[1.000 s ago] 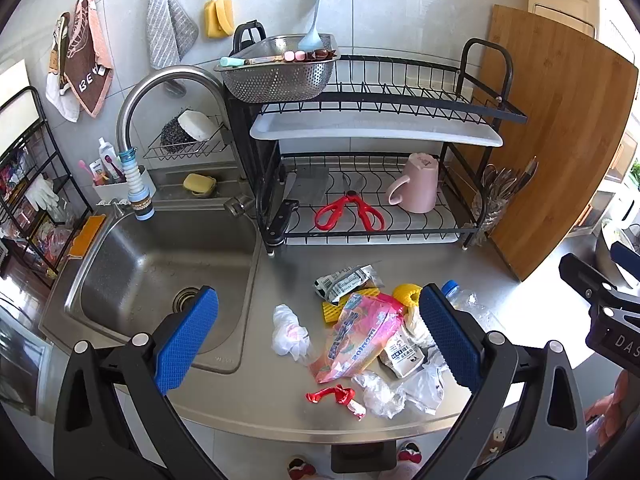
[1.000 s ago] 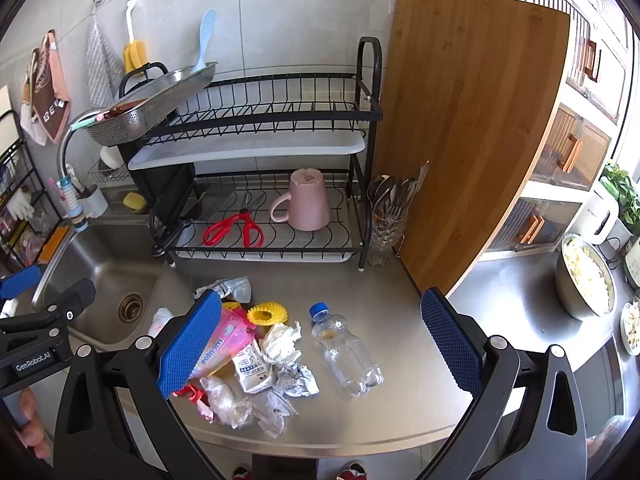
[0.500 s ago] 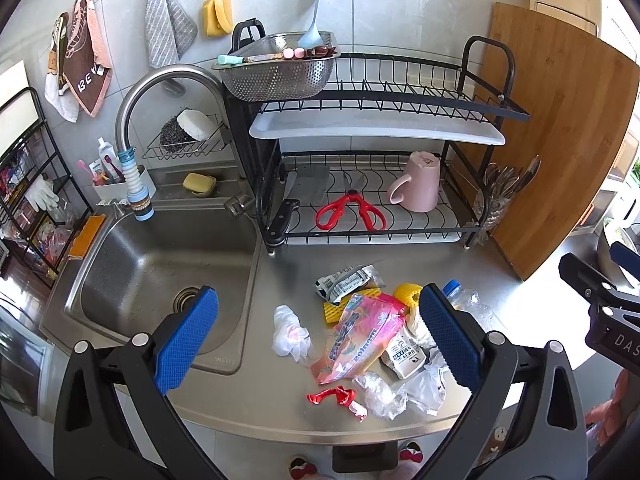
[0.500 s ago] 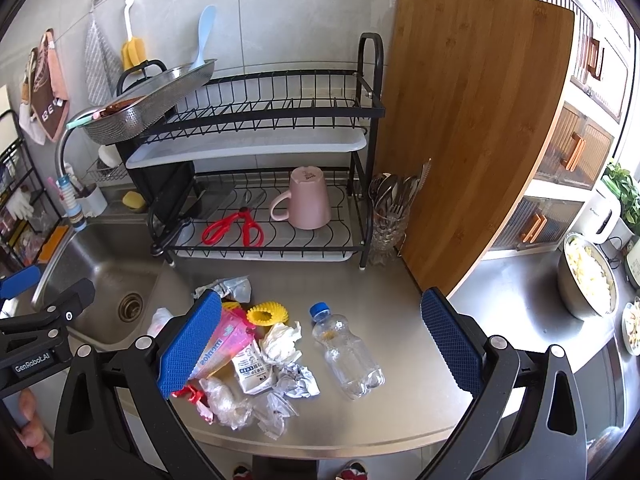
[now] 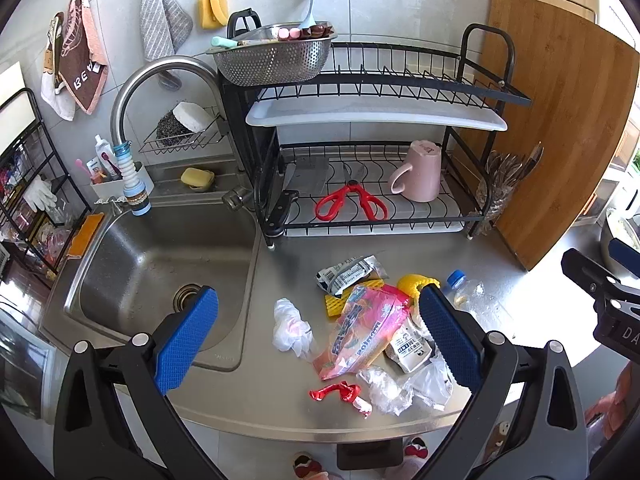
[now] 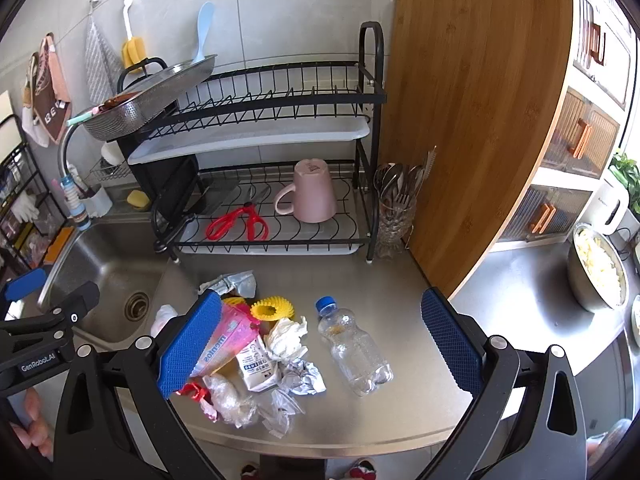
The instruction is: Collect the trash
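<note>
Steel counter (image 6: 400, 304) held the same trash pile (image 6: 256, 360); my left gripper (image 5: 318, 336) and right gripper (image 6: 320, 344) stayed spread wide and empty, bottle (image 6: 354, 350) at 12 o'clock, nothing shifted.

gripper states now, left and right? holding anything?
Left gripper: open, holding nothing, above the trash pile.
Right gripper: open, holding nothing, above the plastic bottle.

Each tool (image 5: 318, 334) is black plastic with silver screws and blue waffle-textured pads (image 6: 188, 344).
</note>
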`<state>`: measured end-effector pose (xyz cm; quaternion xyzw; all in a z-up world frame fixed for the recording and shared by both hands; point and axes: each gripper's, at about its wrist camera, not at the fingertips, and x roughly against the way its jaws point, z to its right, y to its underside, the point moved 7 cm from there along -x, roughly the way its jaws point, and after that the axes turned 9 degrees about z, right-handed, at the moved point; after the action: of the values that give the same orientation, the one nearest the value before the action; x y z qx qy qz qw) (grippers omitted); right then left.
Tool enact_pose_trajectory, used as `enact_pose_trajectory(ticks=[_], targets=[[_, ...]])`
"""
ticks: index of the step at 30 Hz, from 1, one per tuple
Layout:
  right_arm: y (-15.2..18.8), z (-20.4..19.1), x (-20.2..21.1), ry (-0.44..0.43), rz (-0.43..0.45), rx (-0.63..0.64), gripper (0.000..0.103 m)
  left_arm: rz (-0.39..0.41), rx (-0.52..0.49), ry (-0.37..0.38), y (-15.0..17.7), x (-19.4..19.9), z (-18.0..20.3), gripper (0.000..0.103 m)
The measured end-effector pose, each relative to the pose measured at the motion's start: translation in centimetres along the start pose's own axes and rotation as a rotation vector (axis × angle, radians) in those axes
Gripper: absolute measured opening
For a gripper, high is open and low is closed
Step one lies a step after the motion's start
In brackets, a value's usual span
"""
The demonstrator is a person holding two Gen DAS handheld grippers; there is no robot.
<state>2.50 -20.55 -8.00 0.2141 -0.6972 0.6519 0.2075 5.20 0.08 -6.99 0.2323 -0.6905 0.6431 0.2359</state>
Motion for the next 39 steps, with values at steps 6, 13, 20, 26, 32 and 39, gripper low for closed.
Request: enact_pose_trajectory(ticks=[6,13,20,26,32,39], targets=[[2.3,-0.8,-1.7,-0.039,-0.063,0.021,0.1,-0.016,-0.015,-0.002,1.5,-1.1,0.1,0.095],[6.0,-0.9,-4.2,-0.086,-0.131,-0.011,0.093,-0.08,0.014,0.032,4.9,-3.7,0.2,0.088],[10.4,-0.8,-6.8,-0.13,-0.247,-0.024,0.074,-0.151,0.049,0.062,8.9,-5.5,-0.1,0.084],[13.3,-0.8,-8.7,-0.153,-0.305,-0.034,0.065,-0.216,0.054,0.076,12.2,-6.7,0.0,0.084],[14.6,-0.5,-10.1,-0.181,-0.339,-0.054,0.058,-0.293,0.057,0.105,15.7,-8.5,0.8,0.078],[15.4,-0.7,-11.8,-0.197,-0.355,-0.067,0.051,-0.36,0.044,0.118,18.2,-10.2,1.8,0.065]])
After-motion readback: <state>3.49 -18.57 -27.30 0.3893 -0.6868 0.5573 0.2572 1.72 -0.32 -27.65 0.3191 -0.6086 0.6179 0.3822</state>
